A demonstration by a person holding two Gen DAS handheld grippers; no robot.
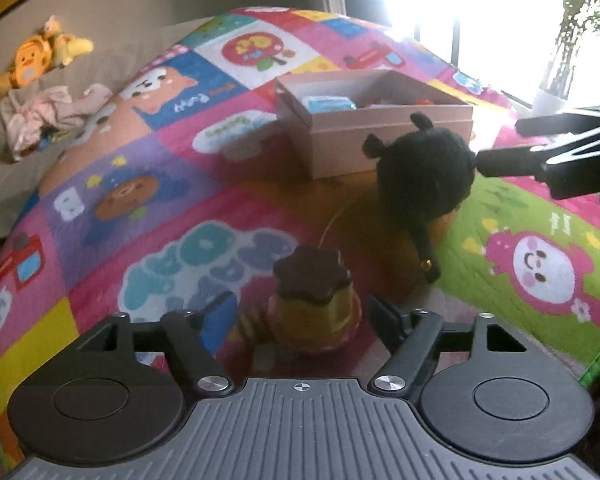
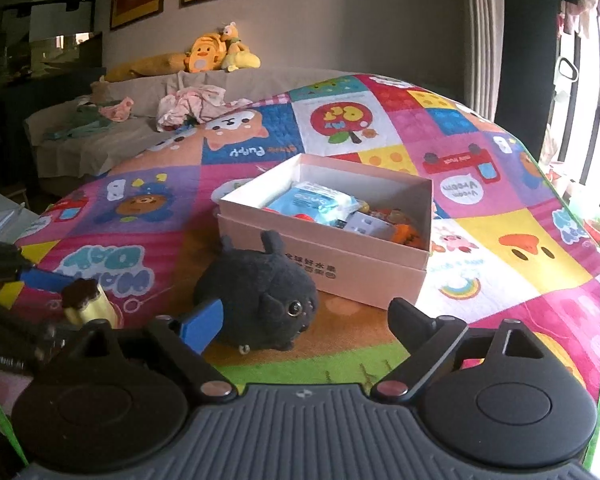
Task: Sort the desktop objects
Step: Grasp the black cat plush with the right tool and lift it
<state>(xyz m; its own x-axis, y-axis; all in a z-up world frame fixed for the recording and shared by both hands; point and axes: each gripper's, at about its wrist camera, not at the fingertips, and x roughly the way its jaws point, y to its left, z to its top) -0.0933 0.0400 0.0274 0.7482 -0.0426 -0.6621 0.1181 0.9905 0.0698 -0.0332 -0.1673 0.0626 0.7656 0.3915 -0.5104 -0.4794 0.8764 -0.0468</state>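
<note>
Left gripper (image 1: 302, 312): its fingers stand apart on both sides of the pudding toy; I cannot tell if they press on it.
Pudding toy (image 1: 314, 300): a yellow body with a dark brown top, on the mat just in front of the left gripper; in the right wrist view it is at the far left (image 2: 85, 299).
Right gripper (image 2: 306, 318): fingers wide open, nothing gripped; the blue finger (image 2: 202, 322) is just beside the black plush.
Black plush (image 2: 256, 304): a round animal with small ears, lying on the mat between the right gripper and the box, close to the front wall of the box.
Box (image 2: 332, 264): pink, open at the top, on the mat; inside are a blue packet (image 2: 314, 200) and some orange things.
Mat (image 2: 140, 200): many colours with cartoon pictures; it carries all these things.
Behind: a sofa (image 2: 140, 128) with clothes and yellow plush toys.
</note>
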